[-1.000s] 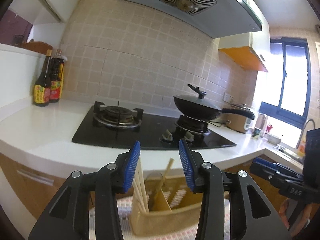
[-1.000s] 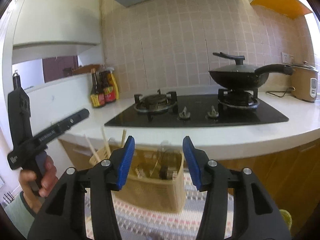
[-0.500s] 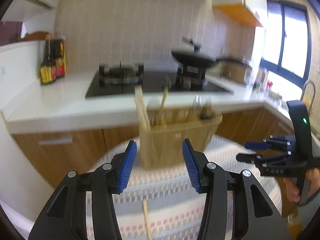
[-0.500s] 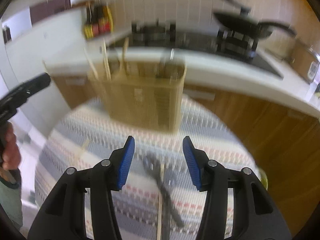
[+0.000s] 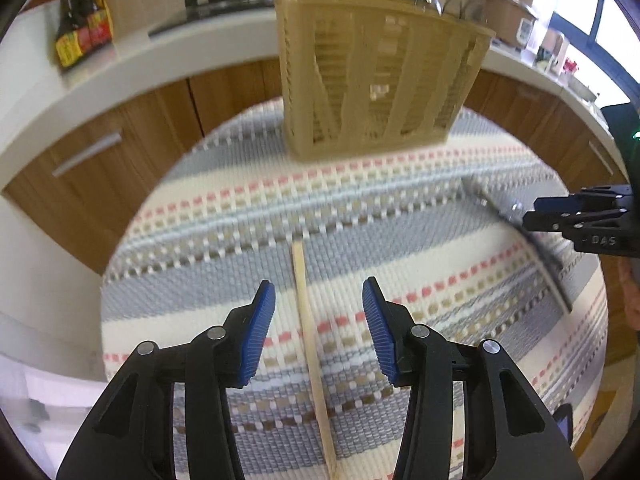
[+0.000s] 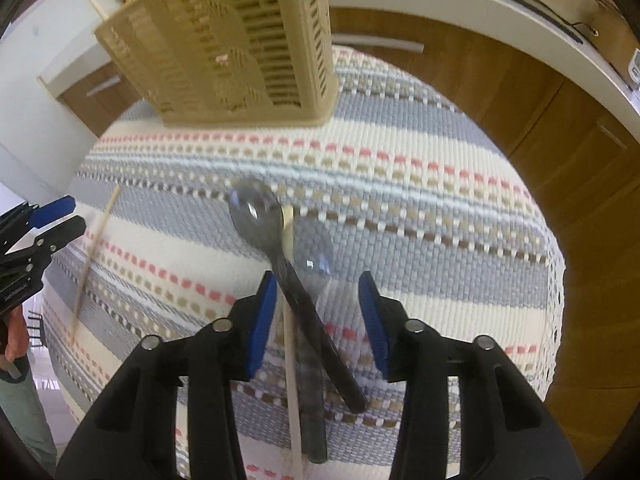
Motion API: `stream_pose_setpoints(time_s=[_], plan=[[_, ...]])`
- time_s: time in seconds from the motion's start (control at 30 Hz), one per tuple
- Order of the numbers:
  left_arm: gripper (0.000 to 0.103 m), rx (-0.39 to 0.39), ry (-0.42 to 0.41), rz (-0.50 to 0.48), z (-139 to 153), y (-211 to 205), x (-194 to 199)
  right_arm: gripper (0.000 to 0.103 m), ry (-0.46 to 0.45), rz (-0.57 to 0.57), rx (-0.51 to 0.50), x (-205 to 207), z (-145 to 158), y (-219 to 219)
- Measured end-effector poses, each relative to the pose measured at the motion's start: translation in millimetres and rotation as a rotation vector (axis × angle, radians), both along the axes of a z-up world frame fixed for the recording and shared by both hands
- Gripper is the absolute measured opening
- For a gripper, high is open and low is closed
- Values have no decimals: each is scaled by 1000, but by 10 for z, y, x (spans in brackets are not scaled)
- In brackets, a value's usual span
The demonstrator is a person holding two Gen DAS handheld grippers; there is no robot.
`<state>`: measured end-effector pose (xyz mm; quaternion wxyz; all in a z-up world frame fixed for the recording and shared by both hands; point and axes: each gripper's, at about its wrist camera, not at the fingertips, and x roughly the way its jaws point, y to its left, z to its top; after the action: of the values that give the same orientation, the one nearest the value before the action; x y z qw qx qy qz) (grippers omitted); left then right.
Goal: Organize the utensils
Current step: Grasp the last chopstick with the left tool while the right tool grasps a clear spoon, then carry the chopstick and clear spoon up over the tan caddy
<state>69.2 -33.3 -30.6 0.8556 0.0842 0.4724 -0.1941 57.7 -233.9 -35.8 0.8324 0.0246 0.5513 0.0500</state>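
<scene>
A round table under a striped woven cloth (image 5: pixel 400 216) stands before wooden kitchen cabinets. The left gripper (image 5: pixel 319 312) hangs wide open over a pale wooden chopstick (image 5: pixel 308 320). The right gripper (image 6: pixel 317 300), also wide open, straddles two dark-handled metal spoons (image 6: pixel 280 256). A beige slotted plastic utensil basket (image 6: pixel 236 44) stands beyond.

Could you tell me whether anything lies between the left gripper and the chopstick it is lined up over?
Nothing visible does. The left gripper is open, and the chopstick lies alone on the striped mat, running between the fingers. The path on to the utensil basket also looks clear over the mat.
</scene>
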Motion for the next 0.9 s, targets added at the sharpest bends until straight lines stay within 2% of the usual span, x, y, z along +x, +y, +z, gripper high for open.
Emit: stream_pose_setpoints(time_s=[0.13, 0.27, 0.37, 0.47, 0.6, 0.67, 0.7, 0.8, 0.9], plan=[[42, 27, 39, 0, -116, -30, 3, 33, 19, 20, -16, -16, -74, 53], [39, 34, 80, 5, -191, 0, 40, 25, 22, 33, -11, -33, -102, 86], [38, 44, 89, 8, -204, 10, 72, 15, 21, 43, -3, -52, -102, 129], [37, 52, 100, 14, -189, 12, 96, 13, 11, 46, -9, -41, -70, 137], [27, 103, 93, 12, -194, -64, 118, 11, -6, 49, 16, -105, -23, 126], [9, 104, 83, 8, -192, -128, 120, 11, -16, 48, 31, -147, 20, 105], [5, 97, 80, 8, -193, -135, 116, 11, -19, 48, 40, -164, 40, 96], [4, 98, 55, 6, -187, -135, 83, 11, -39, 51, 61, -219, 105, 58], [4, 58, 40, 2, -159, -123, 41, 11, -59, 56, 84, -277, 164, 32]])
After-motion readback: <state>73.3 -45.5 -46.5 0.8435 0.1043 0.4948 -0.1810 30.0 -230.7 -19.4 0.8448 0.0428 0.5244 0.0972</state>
